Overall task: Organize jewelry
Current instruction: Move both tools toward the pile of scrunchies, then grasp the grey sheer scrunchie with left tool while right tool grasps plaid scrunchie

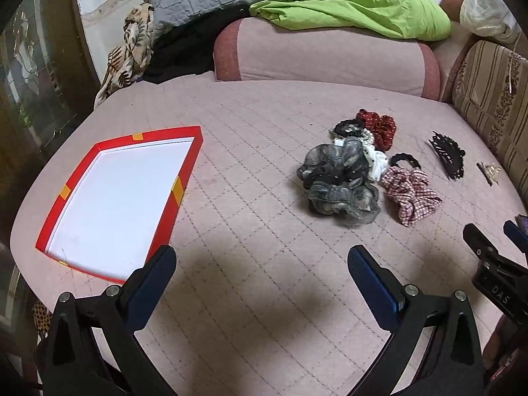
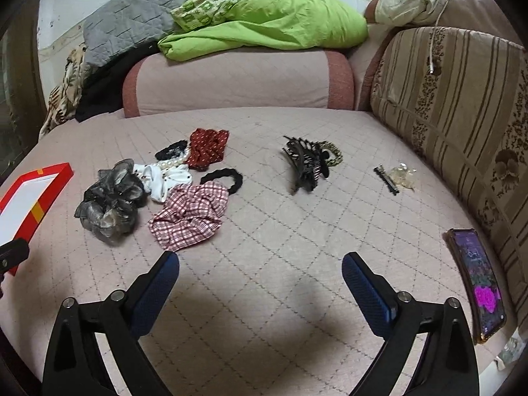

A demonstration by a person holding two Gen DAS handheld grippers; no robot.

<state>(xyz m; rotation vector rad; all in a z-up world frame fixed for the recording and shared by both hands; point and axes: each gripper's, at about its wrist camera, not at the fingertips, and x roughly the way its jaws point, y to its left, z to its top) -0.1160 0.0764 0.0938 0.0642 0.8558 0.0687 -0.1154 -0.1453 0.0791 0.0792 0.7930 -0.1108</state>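
Note:
A red-rimmed box with a white floor (image 1: 118, 194) lies on the pink quilted seat at the left; its corner shows in the right wrist view (image 2: 36, 194). A heap of scrunchies lies mid-seat: grey (image 1: 340, 181) (image 2: 112, 198), red-checked (image 1: 412, 194) (image 2: 191, 217), red dotted (image 1: 379, 127) (image 2: 208, 148), white (image 2: 161, 178), and a black band (image 2: 224, 178). A black claw clip (image 1: 448, 153) (image 2: 305, 161) and a small clear clip (image 2: 396, 176) lie to the right. My left gripper (image 1: 260, 264) and right gripper (image 2: 260, 270) are open and empty, above bare quilt short of the heap.
A phone (image 2: 475, 280) with a lit screen lies at the seat's right edge. A striped cushion (image 2: 455, 105) lines the right side. A pink bolster (image 2: 231, 79) with green cloth (image 2: 270, 23) and a grey quilt (image 2: 132, 19) closes the back.

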